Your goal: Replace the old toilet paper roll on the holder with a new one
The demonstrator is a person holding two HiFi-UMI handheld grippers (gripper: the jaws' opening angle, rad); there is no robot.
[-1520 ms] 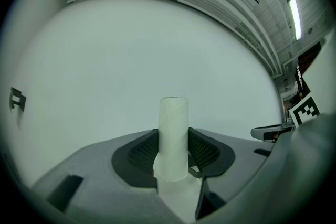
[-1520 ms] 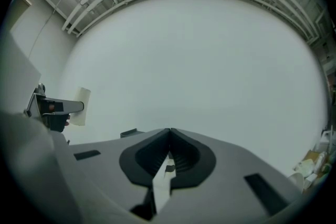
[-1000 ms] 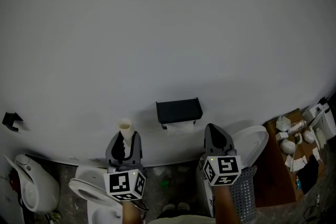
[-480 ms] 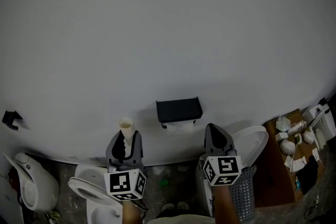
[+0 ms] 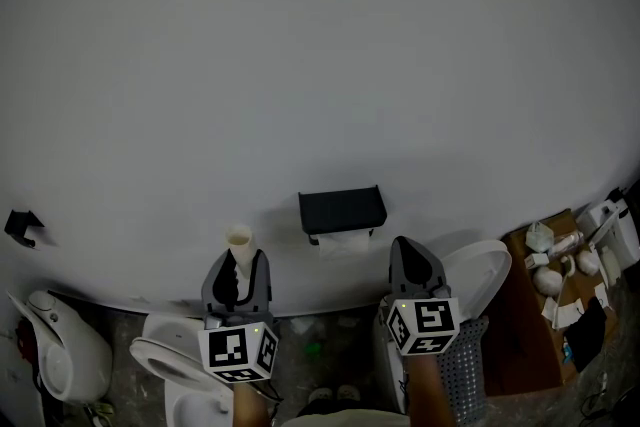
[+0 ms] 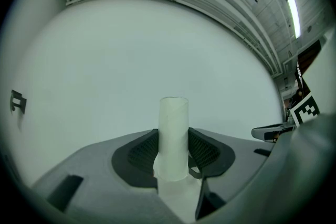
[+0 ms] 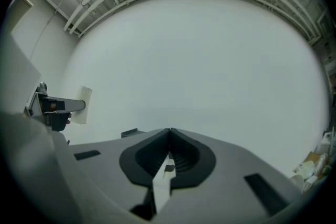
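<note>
A black toilet paper holder [image 5: 341, 210] is fixed to the white wall, and some white paper [image 5: 345, 241] shows under its lid. My left gripper [image 5: 238, 267] is below and left of it. Its jaws are shut on a bare, pale cardboard tube [image 5: 238, 243] that stands upright. In the left gripper view the tube [image 6: 173, 134] rises between the pads of that gripper [image 6: 173, 152]. My right gripper [image 5: 404, 251] is below and right of the holder, shut with nothing in it [image 7: 169, 134]. From the right gripper view the tube [image 7: 82, 105] shows at the left, apart from the holder.
A white toilet [image 5: 168, 365] is below the left gripper, and another white fixture [image 5: 62, 355] lies far left. A raised toilet lid [image 5: 482, 273] and a mesh bin [image 5: 462, 367] are by the right gripper. A wooden board [image 5: 525, 315] holds small white items. A black bracket [image 5: 20, 227] is on the wall.
</note>
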